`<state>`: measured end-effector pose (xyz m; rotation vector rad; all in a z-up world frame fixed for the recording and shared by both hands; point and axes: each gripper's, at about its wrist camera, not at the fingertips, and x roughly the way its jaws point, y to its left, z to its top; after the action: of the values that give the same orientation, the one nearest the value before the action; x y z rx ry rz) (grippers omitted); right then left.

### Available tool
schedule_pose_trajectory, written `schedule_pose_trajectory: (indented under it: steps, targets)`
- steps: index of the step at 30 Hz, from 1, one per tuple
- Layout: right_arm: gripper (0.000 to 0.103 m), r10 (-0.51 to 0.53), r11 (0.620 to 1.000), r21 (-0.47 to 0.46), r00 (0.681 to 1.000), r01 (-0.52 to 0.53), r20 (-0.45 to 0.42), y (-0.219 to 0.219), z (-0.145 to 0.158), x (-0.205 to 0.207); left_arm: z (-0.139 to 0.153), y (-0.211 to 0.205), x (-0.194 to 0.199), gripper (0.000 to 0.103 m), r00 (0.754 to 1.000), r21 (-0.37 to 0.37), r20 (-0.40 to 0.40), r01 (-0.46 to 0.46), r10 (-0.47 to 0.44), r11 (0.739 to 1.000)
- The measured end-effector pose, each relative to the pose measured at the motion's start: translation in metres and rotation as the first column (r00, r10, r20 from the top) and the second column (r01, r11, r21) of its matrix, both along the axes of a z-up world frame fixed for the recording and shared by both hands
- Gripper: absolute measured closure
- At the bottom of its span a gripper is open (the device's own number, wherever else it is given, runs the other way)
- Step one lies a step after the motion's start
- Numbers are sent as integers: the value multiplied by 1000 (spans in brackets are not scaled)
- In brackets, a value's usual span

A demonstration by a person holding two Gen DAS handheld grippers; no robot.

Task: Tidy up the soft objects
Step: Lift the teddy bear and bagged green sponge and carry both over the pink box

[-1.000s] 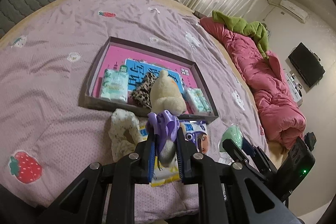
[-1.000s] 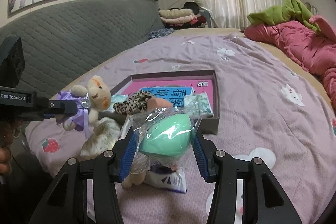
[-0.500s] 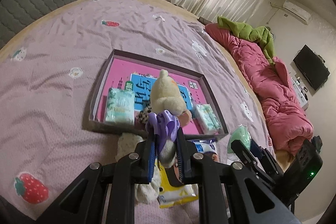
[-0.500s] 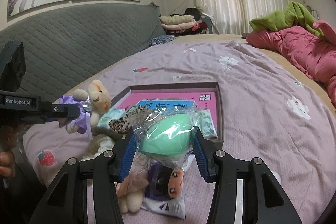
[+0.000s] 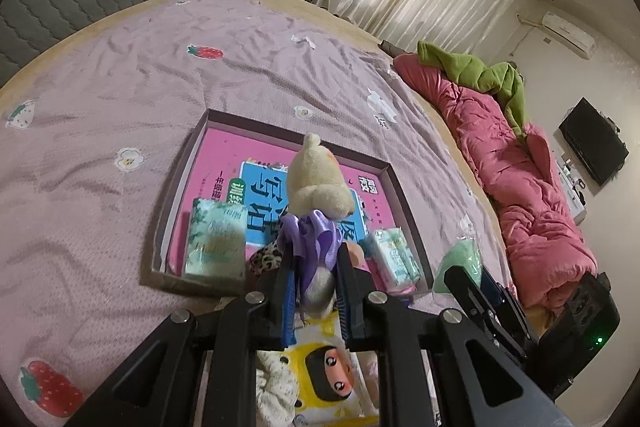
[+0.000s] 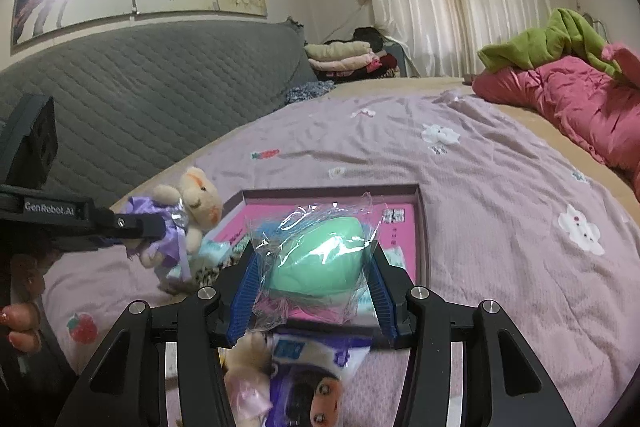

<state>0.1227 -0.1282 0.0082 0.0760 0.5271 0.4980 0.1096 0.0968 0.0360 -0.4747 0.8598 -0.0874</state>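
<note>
Two grippers each hold something above the tray. We clamp a cream teddy in a shiny purple dress with the left gripper, jaws nearly closed. Our right gripper, half open, squeezes a mint-green egg-shaped sponge wrapped in clear crinkled plastic.

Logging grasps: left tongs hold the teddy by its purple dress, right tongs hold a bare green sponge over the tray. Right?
Not quite. The green sponge in the right tongs is wrapped in clear plastic, as the right wrist view shows. The left tongs do hold the teddy by its purple dress, over the tray.
</note>
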Motion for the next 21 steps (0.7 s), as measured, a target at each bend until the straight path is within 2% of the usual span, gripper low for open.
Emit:
schedule_pose_trajectory:
  steps: [17,21]
  targets:
    - [51,22,1000,0,999,-22,32,13,0,25,-11,10,31,86,1000,-24,-7,-25,25,999]
    - [51,24,1000,-8,1000,-23,19,13,-5,30,-17,11,36,86,1000,-56,-11,-12,12,998]
